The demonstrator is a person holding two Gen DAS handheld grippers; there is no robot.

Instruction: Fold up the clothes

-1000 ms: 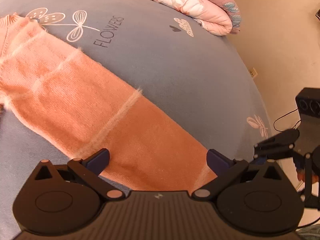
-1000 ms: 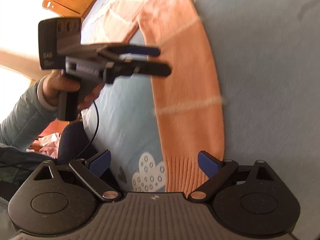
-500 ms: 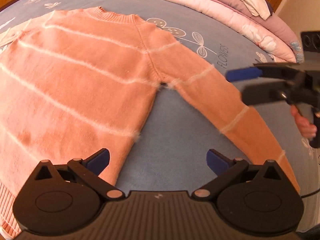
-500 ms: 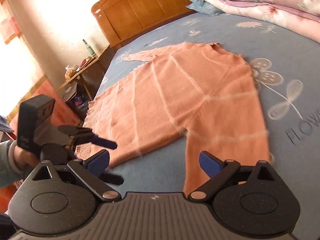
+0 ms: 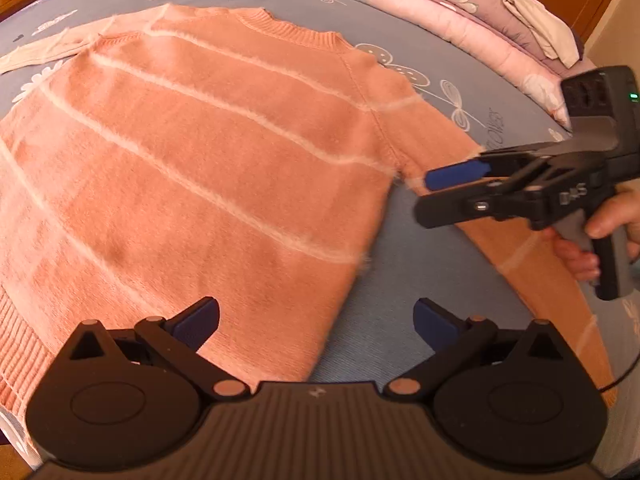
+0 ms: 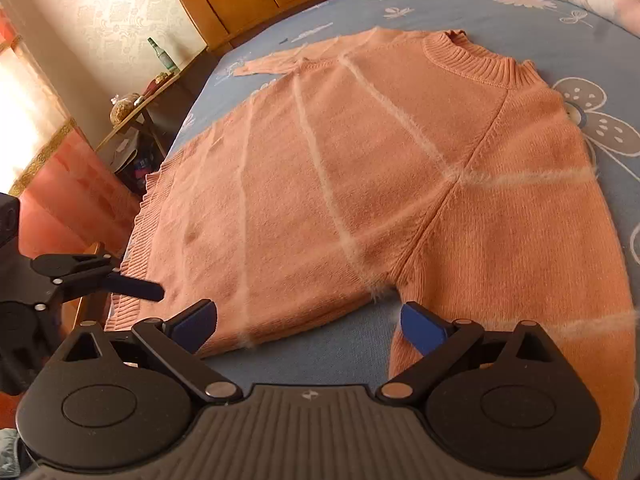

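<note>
An orange sweater (image 5: 208,168) lies spread flat on the bed (image 5: 400,280). The left gripper (image 5: 316,322) hovers over the sweater's side edge, released; the right gripper (image 6: 308,322), also released and empty, hovers near its armpit.

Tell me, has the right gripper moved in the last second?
Yes. Judged against the sweater lying flat on the bed, the right gripper has swung from the sleeve's cuff end up to the armpit, and now faces the whole body.
</note>
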